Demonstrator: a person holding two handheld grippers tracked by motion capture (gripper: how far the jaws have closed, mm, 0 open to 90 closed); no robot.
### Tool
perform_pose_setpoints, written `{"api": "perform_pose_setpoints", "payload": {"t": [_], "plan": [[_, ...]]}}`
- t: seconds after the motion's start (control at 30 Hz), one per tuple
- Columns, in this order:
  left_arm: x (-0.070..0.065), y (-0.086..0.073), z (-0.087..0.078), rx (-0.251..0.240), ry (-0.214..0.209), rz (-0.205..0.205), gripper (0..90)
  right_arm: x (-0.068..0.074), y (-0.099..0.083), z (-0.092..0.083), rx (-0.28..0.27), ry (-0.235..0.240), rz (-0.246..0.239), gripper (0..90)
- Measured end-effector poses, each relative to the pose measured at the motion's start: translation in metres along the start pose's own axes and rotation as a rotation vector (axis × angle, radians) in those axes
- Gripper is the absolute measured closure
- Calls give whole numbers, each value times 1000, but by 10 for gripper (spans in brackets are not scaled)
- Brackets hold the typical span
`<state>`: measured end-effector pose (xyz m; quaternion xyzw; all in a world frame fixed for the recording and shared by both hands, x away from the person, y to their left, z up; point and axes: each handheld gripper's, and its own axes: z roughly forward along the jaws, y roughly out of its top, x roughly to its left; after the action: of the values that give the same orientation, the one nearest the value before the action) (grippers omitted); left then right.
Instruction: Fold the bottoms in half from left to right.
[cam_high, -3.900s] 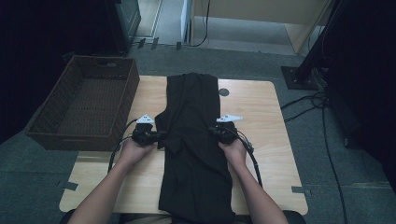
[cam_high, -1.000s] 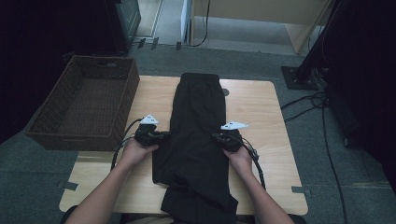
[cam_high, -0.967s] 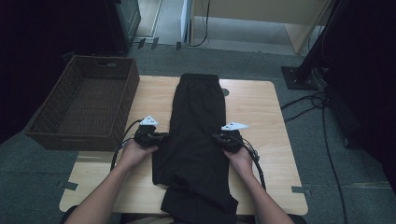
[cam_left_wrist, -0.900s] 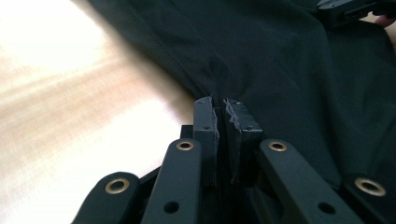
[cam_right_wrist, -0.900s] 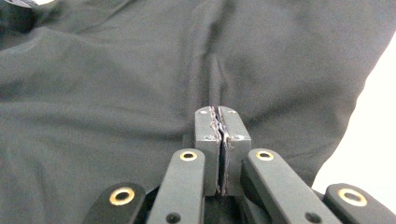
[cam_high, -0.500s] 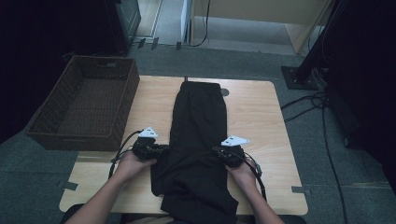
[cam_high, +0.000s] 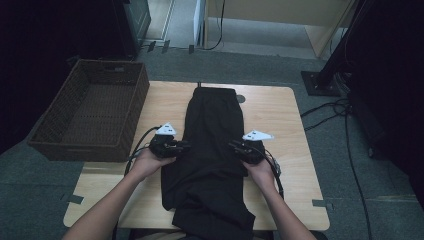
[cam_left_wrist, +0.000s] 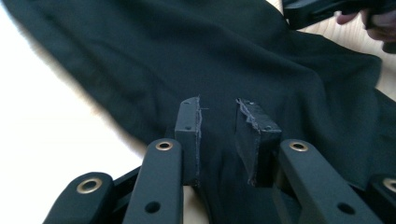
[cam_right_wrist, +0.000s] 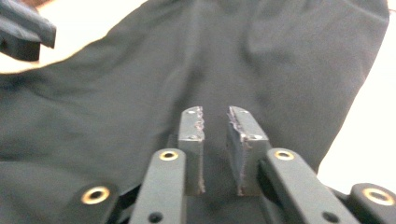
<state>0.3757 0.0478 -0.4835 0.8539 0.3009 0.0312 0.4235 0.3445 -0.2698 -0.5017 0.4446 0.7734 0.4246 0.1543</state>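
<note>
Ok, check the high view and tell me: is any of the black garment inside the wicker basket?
No, the black garment lies on the wooden table, apart from the wicker basket at its left.

High view is looking down and forward over the table (cam_high: 280, 107); both gripper views are sitting close, facing inward, sharing the black trousers (cam_high: 212, 145).

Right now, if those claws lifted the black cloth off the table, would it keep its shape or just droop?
Probably droop: the cloth already lies in soft folds and its near end hangs over the table edge. It looks thin, so likely light. Pushed, it would likely bunch up rather than slide whole, as the rumpled near part suggests.
</note>
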Motion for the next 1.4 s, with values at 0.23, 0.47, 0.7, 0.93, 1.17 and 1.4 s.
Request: {"api": "perform_pose_setpoints", "payload": {"t": [0.23,0.47,0.7,0.93,1.17,1.4], "plan": [[17,29,31,7,14,11,792,-17,18,23,51,-36,1,800],[29,23,53,76,52,14,815,-21,19,42,87,-47,7,809],[30,16,50,86,52,17,793,-14,18,44,85,-43,0,784],[28,6,46,47,33,-19,783,-12,11,42,51,-16,-7,783],[13,-13,33,21,20,-34,784,2,0,31,63,22,-44,787],[23,-1,25,-18,20,-75,671,-1,7,29,65,1,-51,688]]}}
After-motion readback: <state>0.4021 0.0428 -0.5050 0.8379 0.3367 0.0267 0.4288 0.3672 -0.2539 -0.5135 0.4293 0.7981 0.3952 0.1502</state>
